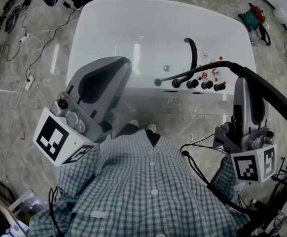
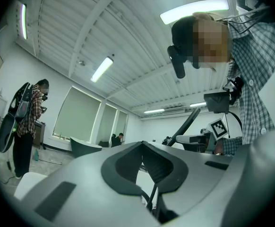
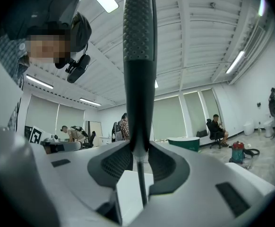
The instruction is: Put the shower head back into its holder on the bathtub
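Note:
The white bathtub lies ahead of me, with a curved black spout and a row of black knobs on its near rim. My right gripper is shut on the black shower head, whose thin hose runs back to a black fitting on that rim. In the right gripper view the textured handle stands straight up between the jaws of that gripper. My left gripper is raised at the left, shut and holding nothing; the left gripper view looks up at the ceiling.
Cables trail over the marble floor left of the tub. A red and green machine sits at the far right. A person with a backpack stands to the left. Other people and a green tub are farther off.

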Demonstrator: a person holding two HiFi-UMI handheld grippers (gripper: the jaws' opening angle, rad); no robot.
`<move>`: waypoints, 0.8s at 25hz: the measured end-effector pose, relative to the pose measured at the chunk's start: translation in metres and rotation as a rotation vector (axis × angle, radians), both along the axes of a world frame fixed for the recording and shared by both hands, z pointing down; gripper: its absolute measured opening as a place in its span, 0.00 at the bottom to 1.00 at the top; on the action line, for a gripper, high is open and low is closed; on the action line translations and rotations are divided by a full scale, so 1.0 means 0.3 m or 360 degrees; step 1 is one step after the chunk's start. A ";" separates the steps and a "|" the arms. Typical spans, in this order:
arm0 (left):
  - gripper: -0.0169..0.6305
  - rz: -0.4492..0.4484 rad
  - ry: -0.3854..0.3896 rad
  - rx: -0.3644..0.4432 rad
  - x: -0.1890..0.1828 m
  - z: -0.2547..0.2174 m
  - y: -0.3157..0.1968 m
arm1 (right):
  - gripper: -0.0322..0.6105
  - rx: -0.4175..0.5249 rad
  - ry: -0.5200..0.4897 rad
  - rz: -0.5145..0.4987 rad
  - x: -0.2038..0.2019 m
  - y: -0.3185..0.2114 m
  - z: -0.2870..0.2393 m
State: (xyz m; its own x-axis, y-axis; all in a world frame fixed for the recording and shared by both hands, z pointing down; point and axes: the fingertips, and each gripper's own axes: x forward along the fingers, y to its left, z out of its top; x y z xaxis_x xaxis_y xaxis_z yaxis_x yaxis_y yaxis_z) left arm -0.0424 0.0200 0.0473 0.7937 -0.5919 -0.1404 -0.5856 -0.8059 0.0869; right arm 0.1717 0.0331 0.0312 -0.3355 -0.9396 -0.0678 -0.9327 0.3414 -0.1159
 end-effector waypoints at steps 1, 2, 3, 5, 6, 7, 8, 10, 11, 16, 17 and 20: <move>0.04 -0.0001 -0.0001 -0.0003 0.005 0.006 -0.002 | 0.23 -0.0005 -0.0012 -0.0004 0.005 -0.002 0.008; 0.04 -0.0002 -0.0001 -0.0007 0.007 0.010 -0.003 | 0.23 -0.0010 -0.0024 -0.0009 0.007 -0.003 0.014; 0.04 -0.0003 -0.0001 -0.0011 0.006 0.012 -0.004 | 0.23 -0.0015 -0.0030 -0.0014 0.005 -0.005 0.017; 0.04 -0.0004 -0.0001 -0.0018 -0.001 0.012 -0.005 | 0.23 -0.0022 -0.0030 -0.0020 -0.005 -0.007 0.017; 0.04 -0.0005 0.0000 -0.0021 -0.004 0.011 -0.005 | 0.23 -0.0026 -0.0027 -0.0024 -0.010 -0.008 0.016; 0.04 -0.0005 -0.0001 -0.0024 -0.006 0.011 -0.005 | 0.23 -0.0030 -0.0025 -0.0027 -0.014 -0.010 0.016; 0.04 -0.0006 -0.0001 -0.0026 -0.008 0.010 -0.006 | 0.23 -0.0036 -0.0024 -0.0031 -0.017 -0.011 0.017; 0.04 -0.0006 -0.0002 -0.0033 -0.011 0.011 -0.009 | 0.23 -0.0047 -0.0026 -0.0034 -0.023 -0.015 0.020; 0.04 -0.0005 -0.0002 -0.0036 -0.013 0.011 -0.011 | 0.23 -0.0052 -0.0029 -0.0034 -0.026 -0.017 0.021; 0.04 -0.0004 -0.0001 -0.0054 -0.011 0.020 -0.013 | 0.23 -0.0083 -0.0055 -0.0043 -0.031 -0.022 0.040; 0.04 0.0000 0.0001 -0.0057 -0.007 0.022 -0.015 | 0.23 -0.0090 -0.0055 -0.0044 -0.031 -0.024 0.046; 0.04 0.0015 0.0006 -0.0062 -0.002 0.022 -0.020 | 0.23 -0.0108 -0.0043 -0.0049 -0.042 -0.029 0.054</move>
State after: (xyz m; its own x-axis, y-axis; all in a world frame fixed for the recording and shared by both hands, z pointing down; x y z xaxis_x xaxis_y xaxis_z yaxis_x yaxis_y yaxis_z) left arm -0.0430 0.0140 0.0540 0.7989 -0.5893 -0.1201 -0.5775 -0.8074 0.1205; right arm 0.1592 0.0245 0.0474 -0.3632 -0.9316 -0.0136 -0.9182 0.3604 -0.1645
